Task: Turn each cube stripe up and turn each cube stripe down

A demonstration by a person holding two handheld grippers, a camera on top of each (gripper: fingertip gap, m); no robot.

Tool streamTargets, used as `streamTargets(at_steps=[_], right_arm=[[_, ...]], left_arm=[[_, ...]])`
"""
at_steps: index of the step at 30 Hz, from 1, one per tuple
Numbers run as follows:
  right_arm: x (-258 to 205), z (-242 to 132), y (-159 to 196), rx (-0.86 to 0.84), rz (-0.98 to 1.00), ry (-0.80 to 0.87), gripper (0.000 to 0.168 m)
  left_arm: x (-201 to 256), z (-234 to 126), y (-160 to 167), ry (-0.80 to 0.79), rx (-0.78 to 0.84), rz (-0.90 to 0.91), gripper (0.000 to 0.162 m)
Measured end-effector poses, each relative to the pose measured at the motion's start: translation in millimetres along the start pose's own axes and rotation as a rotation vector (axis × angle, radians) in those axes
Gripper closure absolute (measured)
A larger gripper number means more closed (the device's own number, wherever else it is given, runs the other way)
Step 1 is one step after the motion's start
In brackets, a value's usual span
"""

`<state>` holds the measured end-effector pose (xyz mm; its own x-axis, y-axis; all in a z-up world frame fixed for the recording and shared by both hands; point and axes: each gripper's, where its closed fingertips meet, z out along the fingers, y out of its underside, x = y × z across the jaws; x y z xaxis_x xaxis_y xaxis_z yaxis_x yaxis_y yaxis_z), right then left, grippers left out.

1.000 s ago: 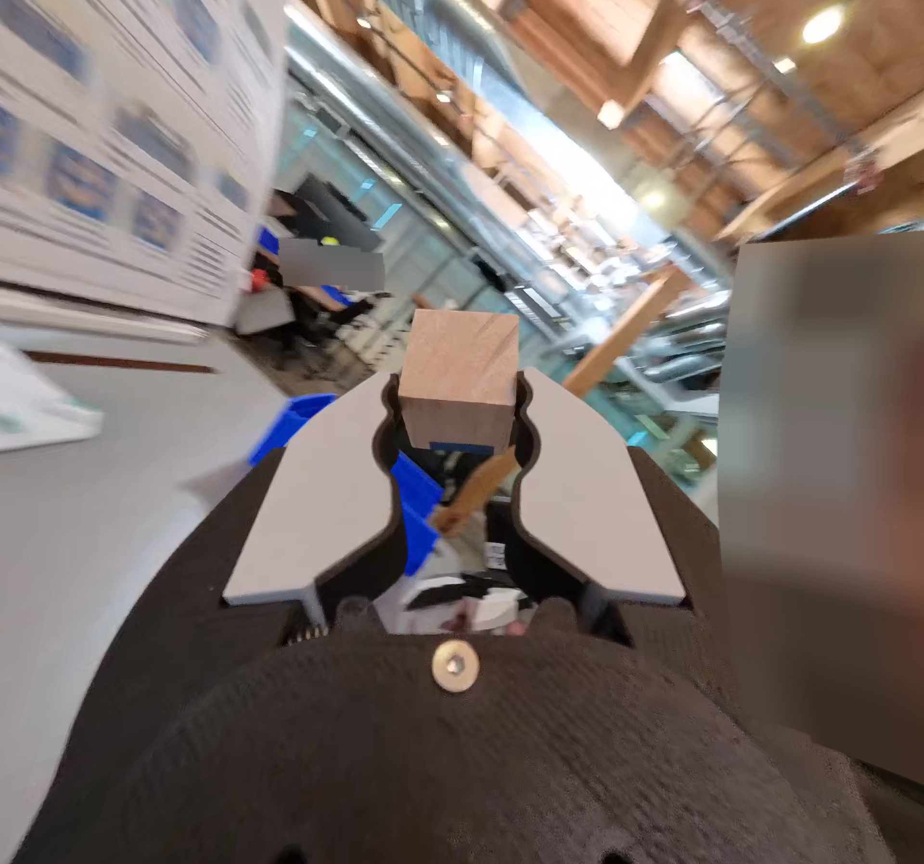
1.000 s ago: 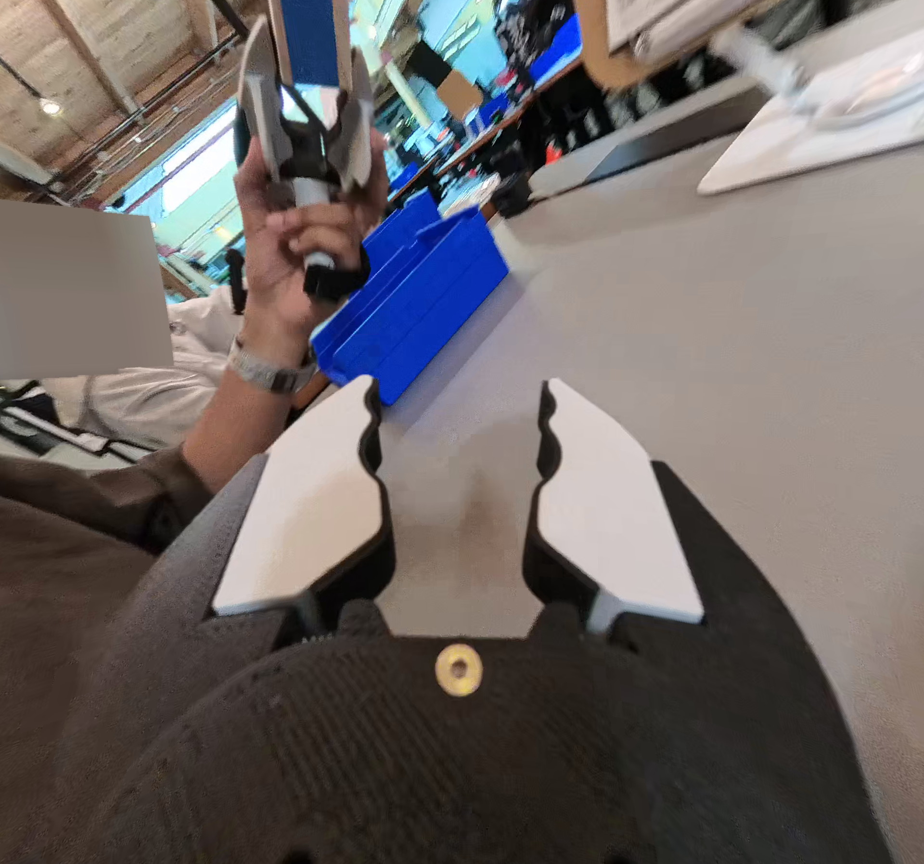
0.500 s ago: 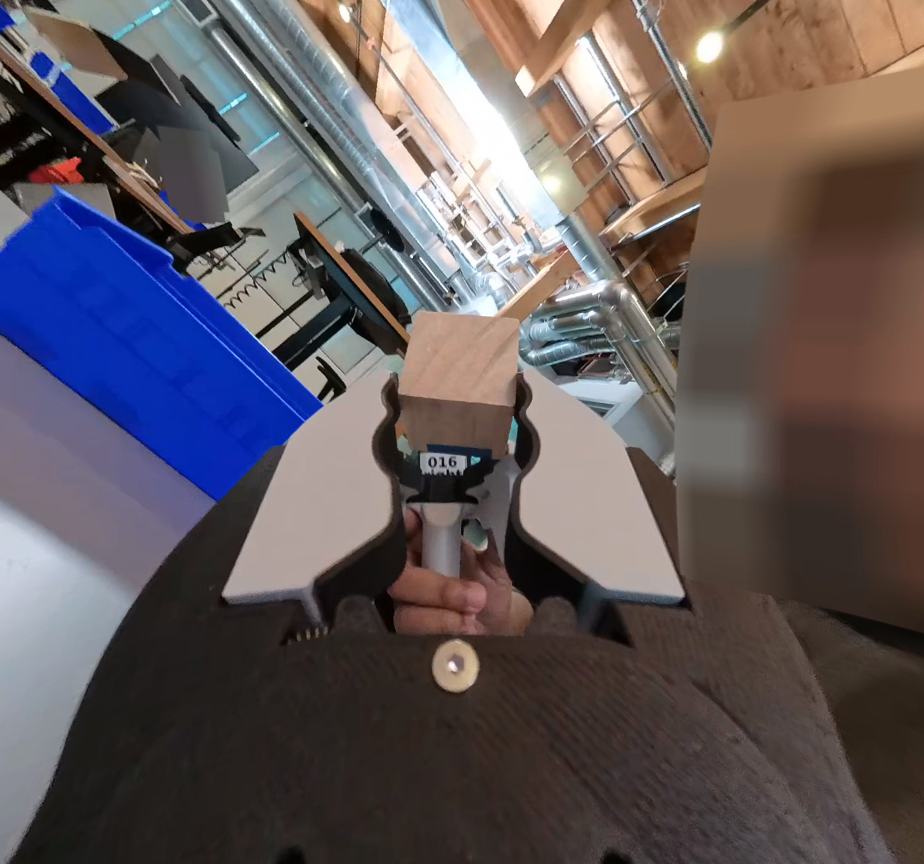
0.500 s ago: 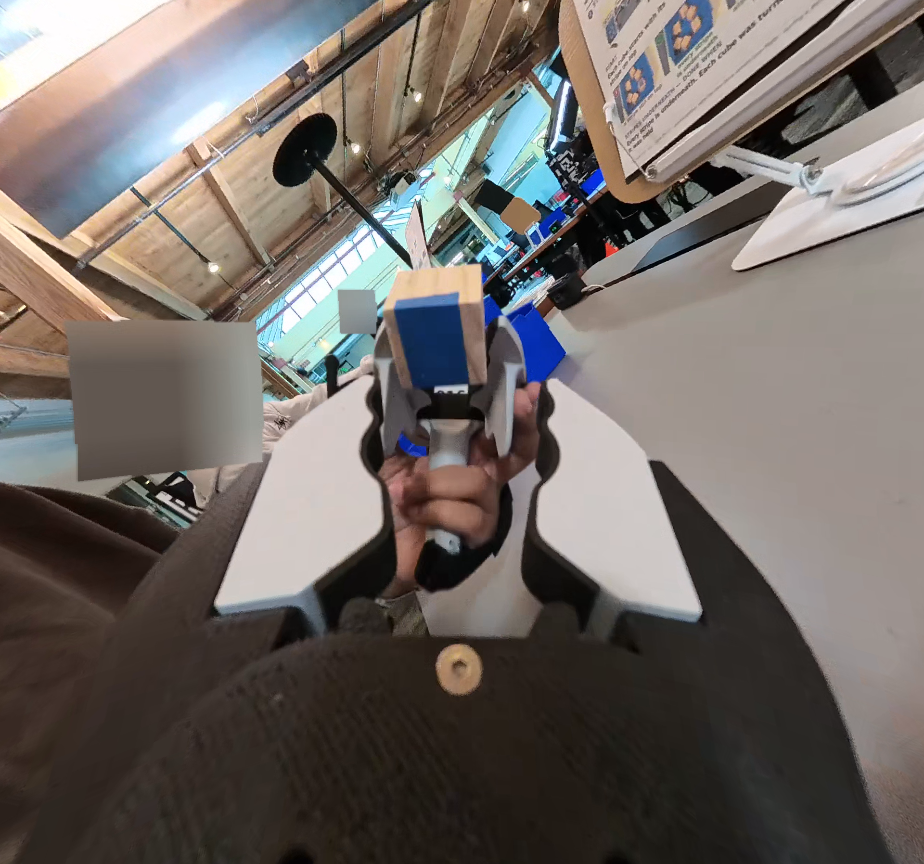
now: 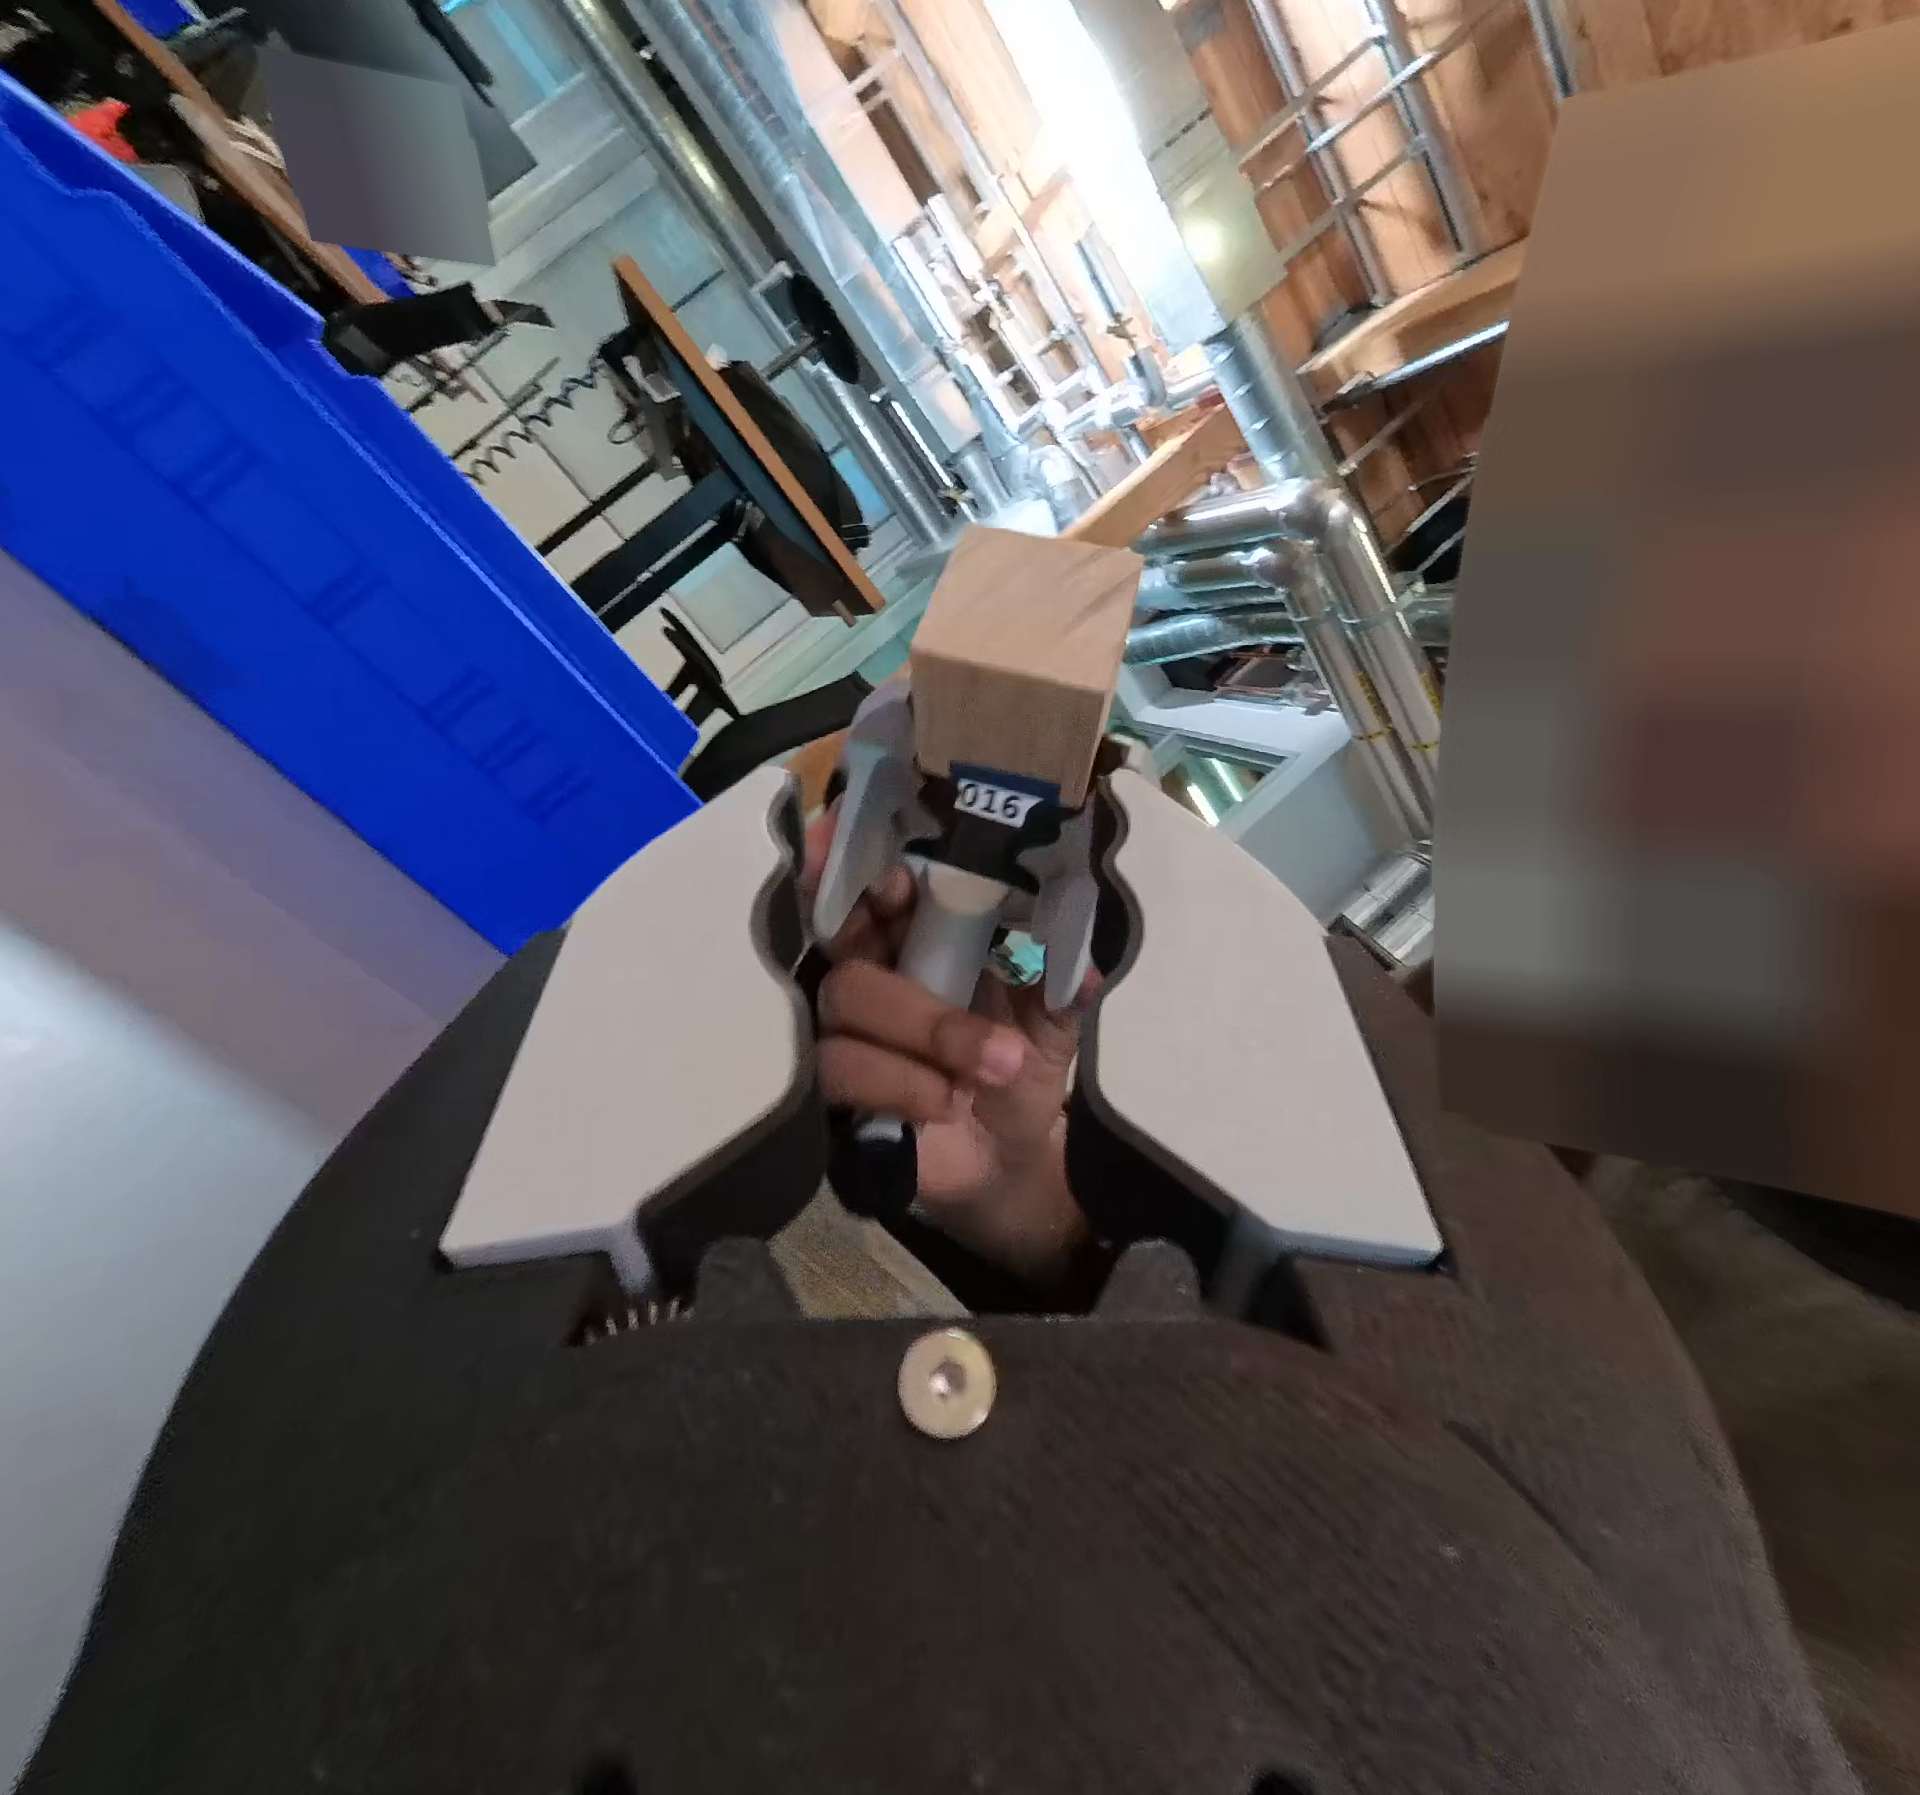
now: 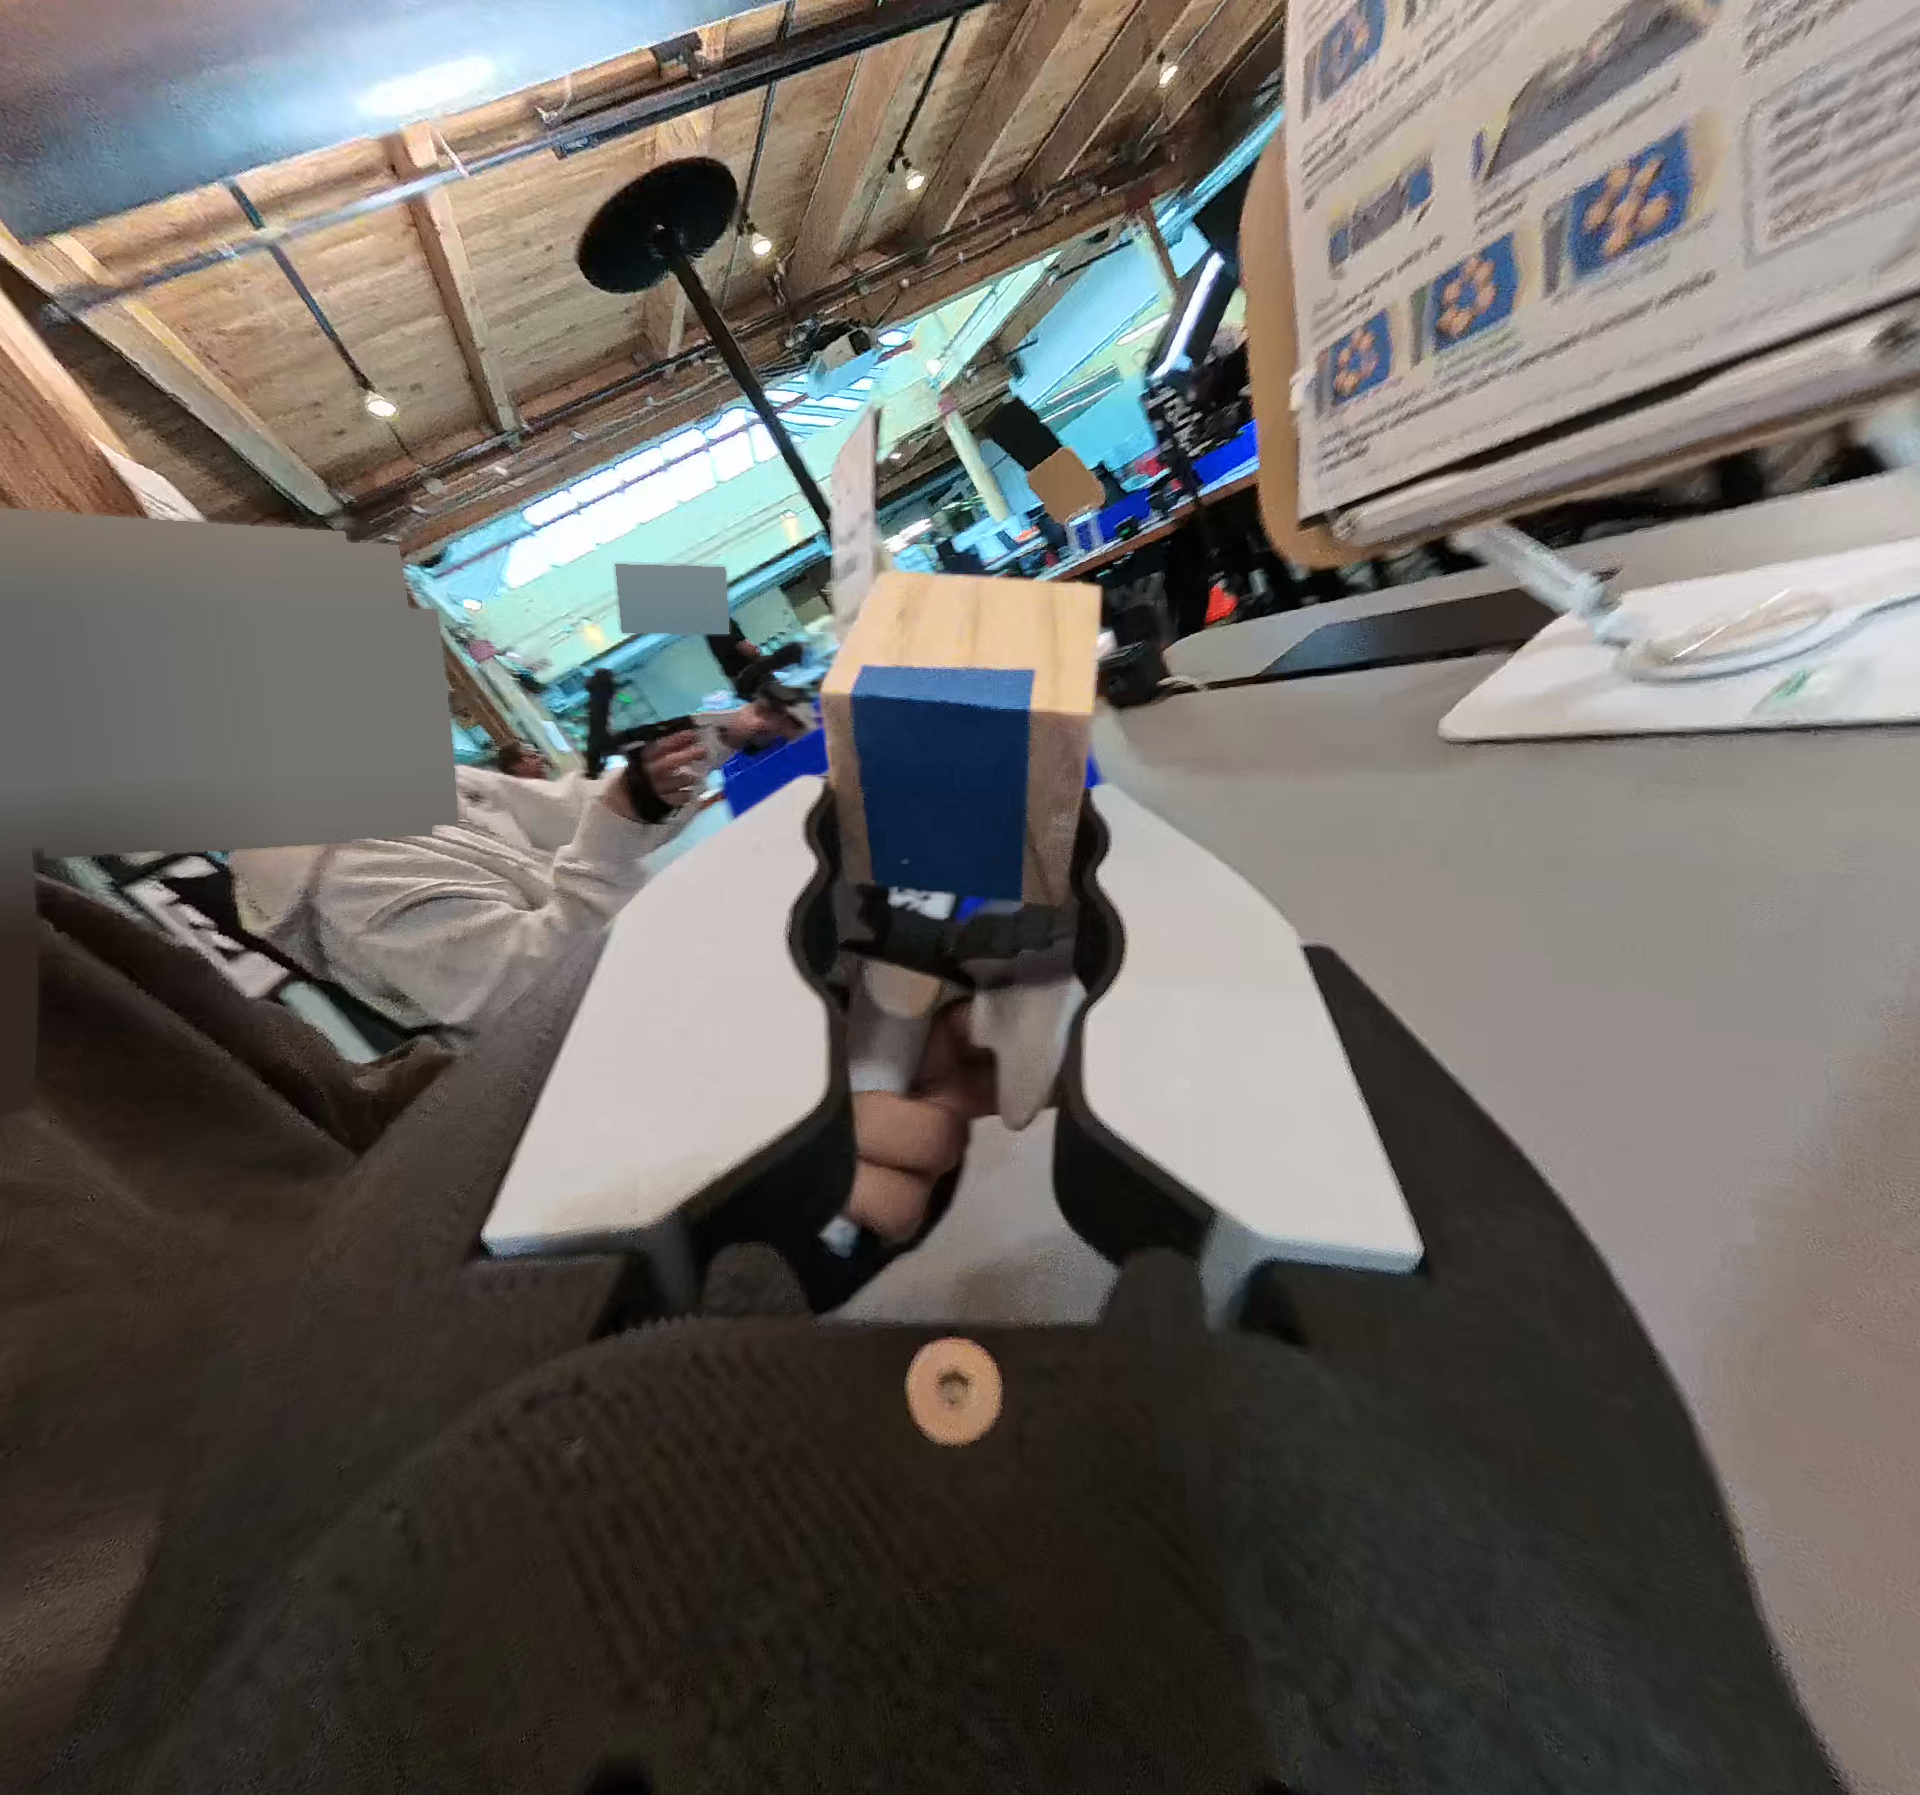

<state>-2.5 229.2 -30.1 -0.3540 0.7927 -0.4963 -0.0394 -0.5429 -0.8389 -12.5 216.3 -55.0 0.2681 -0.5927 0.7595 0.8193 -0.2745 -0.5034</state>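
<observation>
A wooden cube (image 6: pixel 940 779) with a blue stripe is held in the air between my two grippers, which face each other. In the right wrist view the stripe faces the camera and runs from the cube's top edge down. My right gripper (image 6: pixel 956 810) is shut on the cube's sides. In the left wrist view the cube (image 5: pixel 1013 665) shows plain wood, with only a blue edge at its bottom. It sits just beyond my left gripper (image 5: pixel 951 789), whose fingers are spread and apart from it. A hand holds each gripper's handle.
A blue bin (image 5: pixel 260 498) stands on the grey table (image 6: pixel 1455 914) to the left. An instruction board (image 6: pixel 1610 187) on a white-based stand (image 6: pixel 1714 665) is at the right. A person in white (image 6: pixel 436 893) holds grippers in the background.
The right gripper rose from the table, came up to the cube and shut on it. The left gripper, shut on the cube before, has spread its fingers and drawn back.
</observation>
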Motion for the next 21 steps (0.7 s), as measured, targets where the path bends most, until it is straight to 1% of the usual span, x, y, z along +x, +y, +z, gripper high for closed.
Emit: streamTargets(at_steps=[2, 5, 8, 10, 12, 14, 15, 16, 19, 21], right_arm=[[9.9, -8.7, -19.6, 0.012, -0.1, 0.067, 0.125], [37.1, -31.3, -56.6, -0.026, -0.301, 0.254, 0.124], [82.0, -68.0, -88.2, -0.186, -0.459, 0.535, 0.124], [113.9, -98.8, -96.0, -0.345, -0.476, 0.706, 0.124], [144.3, -132.5, -85.0, -0.552, -0.422, 0.846, 0.124], [174.6, -169.9, -64.0, -0.761, -0.324, 1.001, 0.124], [186.4, -182.9, -53.9, -0.839, -0.282, 1.049, 0.124], [195.0, -189.5, -44.4, -0.892, -0.241, 1.066, 0.124], [206.3, -184.0, -20.0, -0.954, -0.094, 1.02, 0.124], [211.3, -185.4, -6.3, -1.033, -0.046, 1.023, 0.124]], left_arm=[[-5.3, -5.1, -4.1, -0.045, 0.016, -0.001, 0.103], [-4.8, -10.1, -7.7, -0.058, 0.006, 0.009, 0.102], [-6.8, -12.2, -1.2, -0.105, -0.06, 0.1, 0.101], [-9.0, -11.3, 7.7, -0.145, -0.119, 0.181, 0.102], [-8.7, -8.3, 17.1, -0.158, -0.168, 0.222, 0.102], [-7.8, -4.9, 24.3, -0.154, -0.194, 0.231, 0.102], [-8.1, -3.7, 26.6, -0.152, -0.2, 0.226, 0.102], [-8.9, -2.9, 28.0, -0.151, -0.202, 0.217, 0.102], [-10.7, -2.8, 26.6, -0.148, -0.182, 0.174, 0.103], [-10.3, -3.8, 24.0, -0.147, -0.166, 0.149, 0.105]])
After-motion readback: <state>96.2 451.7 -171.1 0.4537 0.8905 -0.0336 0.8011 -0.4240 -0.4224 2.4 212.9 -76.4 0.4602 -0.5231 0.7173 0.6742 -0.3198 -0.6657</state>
